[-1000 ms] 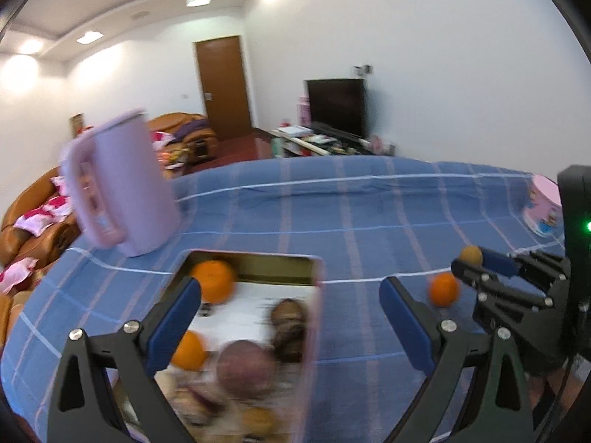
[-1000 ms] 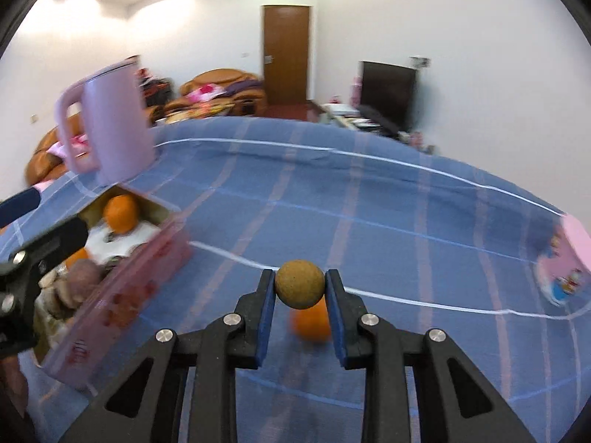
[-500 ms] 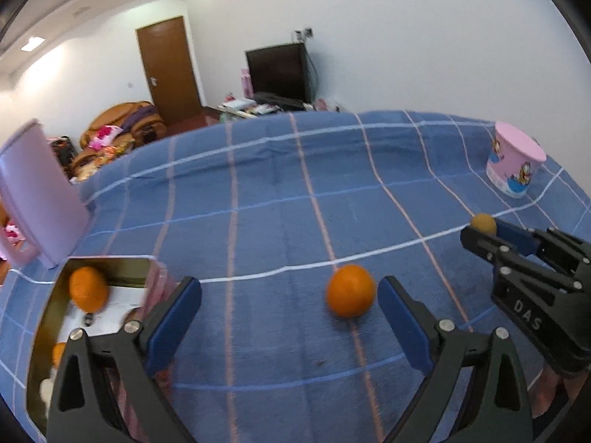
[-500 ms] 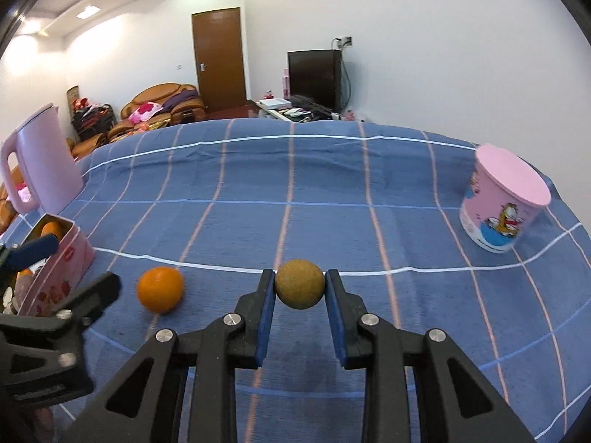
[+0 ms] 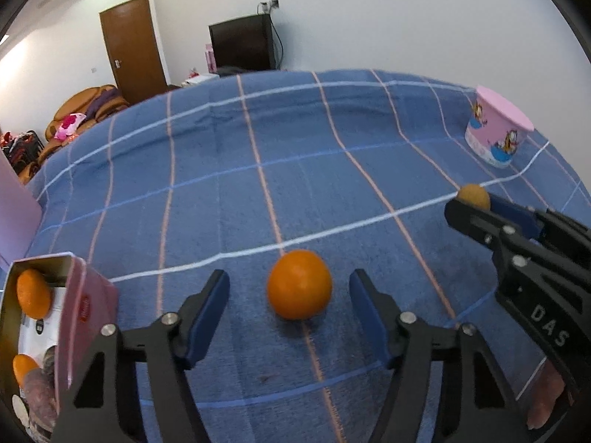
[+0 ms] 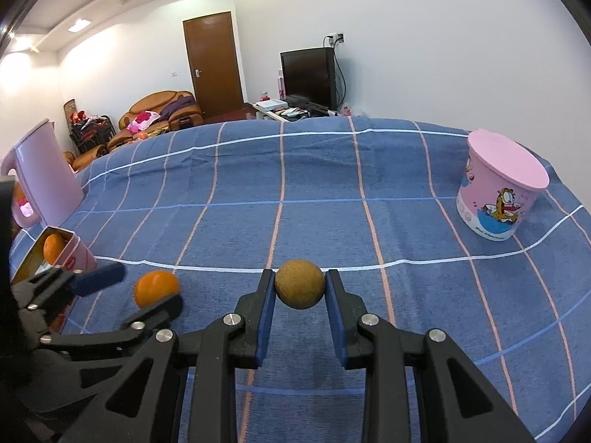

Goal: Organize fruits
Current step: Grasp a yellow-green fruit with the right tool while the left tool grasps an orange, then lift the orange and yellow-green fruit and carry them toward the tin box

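Observation:
A loose orange (image 5: 299,284) rests on the blue checked cloth (image 5: 295,147). My left gripper (image 5: 289,280) straddles it, its jaws closing, with a gap showing between each blue pad and the peel. In the right wrist view the same orange (image 6: 156,288) sits between the left gripper's fingertips (image 6: 142,288). My right gripper (image 6: 300,289) is shut on a round brown fruit (image 6: 300,283), held a little above the cloth; the left wrist view shows that brown fruit (image 5: 474,195) at the right. A pink tin box (image 5: 92,306) at the left holds oranges (image 5: 33,293) and darker fruit.
A pink lidded tub with a cartoon cat (image 6: 498,199) stands at the right of the cloth. A pink kettle (image 6: 44,173) stands at the far left behind the tin box (image 6: 79,254). A sofa, a door and a television lie beyond the cloth.
My left gripper swung right from above the tin box to the loose orange, dropped lower, and its jaws narrowed around it. My right gripper shifted right with the brown fruit, then held still.

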### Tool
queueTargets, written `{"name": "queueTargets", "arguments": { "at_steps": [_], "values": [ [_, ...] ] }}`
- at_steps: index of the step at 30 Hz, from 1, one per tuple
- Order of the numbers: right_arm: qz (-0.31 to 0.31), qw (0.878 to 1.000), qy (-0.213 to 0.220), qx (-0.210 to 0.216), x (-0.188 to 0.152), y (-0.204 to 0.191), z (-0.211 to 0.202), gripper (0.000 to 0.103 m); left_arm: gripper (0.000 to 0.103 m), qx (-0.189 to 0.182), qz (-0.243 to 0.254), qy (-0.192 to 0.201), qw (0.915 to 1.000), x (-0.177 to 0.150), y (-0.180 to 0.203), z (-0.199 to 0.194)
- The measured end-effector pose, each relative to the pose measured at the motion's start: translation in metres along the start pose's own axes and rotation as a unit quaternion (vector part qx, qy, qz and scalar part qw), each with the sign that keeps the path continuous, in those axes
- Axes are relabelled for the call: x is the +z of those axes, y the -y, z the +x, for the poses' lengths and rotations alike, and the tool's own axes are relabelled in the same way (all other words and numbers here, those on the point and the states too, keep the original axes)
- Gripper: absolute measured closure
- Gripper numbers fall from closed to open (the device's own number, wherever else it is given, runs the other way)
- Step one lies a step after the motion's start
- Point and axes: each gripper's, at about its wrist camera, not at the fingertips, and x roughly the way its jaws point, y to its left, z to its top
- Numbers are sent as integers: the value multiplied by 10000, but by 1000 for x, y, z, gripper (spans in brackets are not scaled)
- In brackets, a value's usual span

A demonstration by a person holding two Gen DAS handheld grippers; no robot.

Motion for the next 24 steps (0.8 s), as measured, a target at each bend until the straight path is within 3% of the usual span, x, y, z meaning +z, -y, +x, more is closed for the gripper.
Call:
{"name": "queueTargets", "arguments": {
  "at_steps": [2, 7, 11, 24],
  "values": [
    [-5, 10000, -1, 45, 0, 0, 0, 74, 51, -140, -70, -120, 9998, 1, -3, 4],
    [-90, 9998, 60, 149, 1, -7, -1, 74, 55, -288, -287, -98, 9991, 1, -13, 4],
    [-235, 9995, 102, 181, 1, -15, -3, 74, 68, -350, -268, -79, 9990, 0, -12, 3],
    [-309, 9989, 269, 243, -3, -20, -10, 74, 69, -346, -424, 91, 9985, -2, -21, -3]
  ]
}}
